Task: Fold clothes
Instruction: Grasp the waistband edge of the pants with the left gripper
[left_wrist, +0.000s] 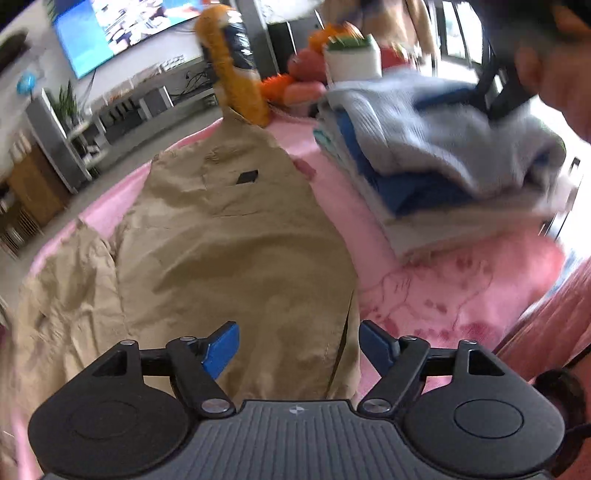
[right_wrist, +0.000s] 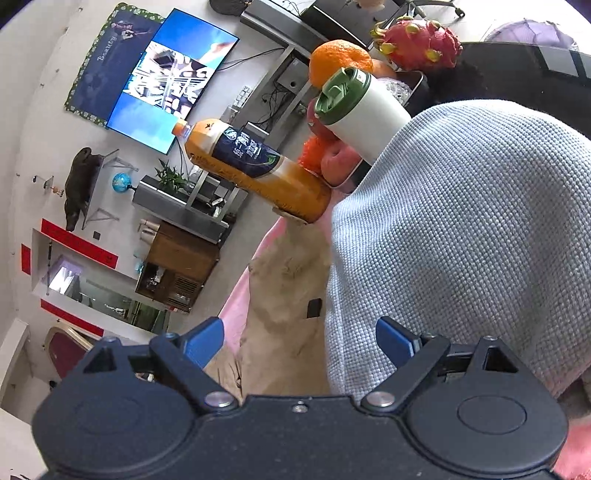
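Note:
A tan garment (left_wrist: 229, 236) lies spread flat on the pink cloth (left_wrist: 461, 295), with a small black tag near its far end. My left gripper (left_wrist: 299, 347) hovers open over its near edge, blue fingertips (left_wrist: 221, 349) wide apart and holding nothing. To the right stands a stack of folded clothes (left_wrist: 436, 173) topped by a light blue knit (right_wrist: 461, 240). My right gripper (right_wrist: 300, 341) is open just above that knit, nothing clamped in it. It appears blurred at the stack's top (left_wrist: 496, 94) in the left wrist view. The tan garment (right_wrist: 284, 295) shows below it.
An orange juice bottle (right_wrist: 255, 166) stands at the tan garment's far end. Beside it are a white cup with a green lid (right_wrist: 362, 110) and a pile of fruit (right_wrist: 413, 40). Beyond the pink surface's far edge are a TV (right_wrist: 166, 81) and cabinets.

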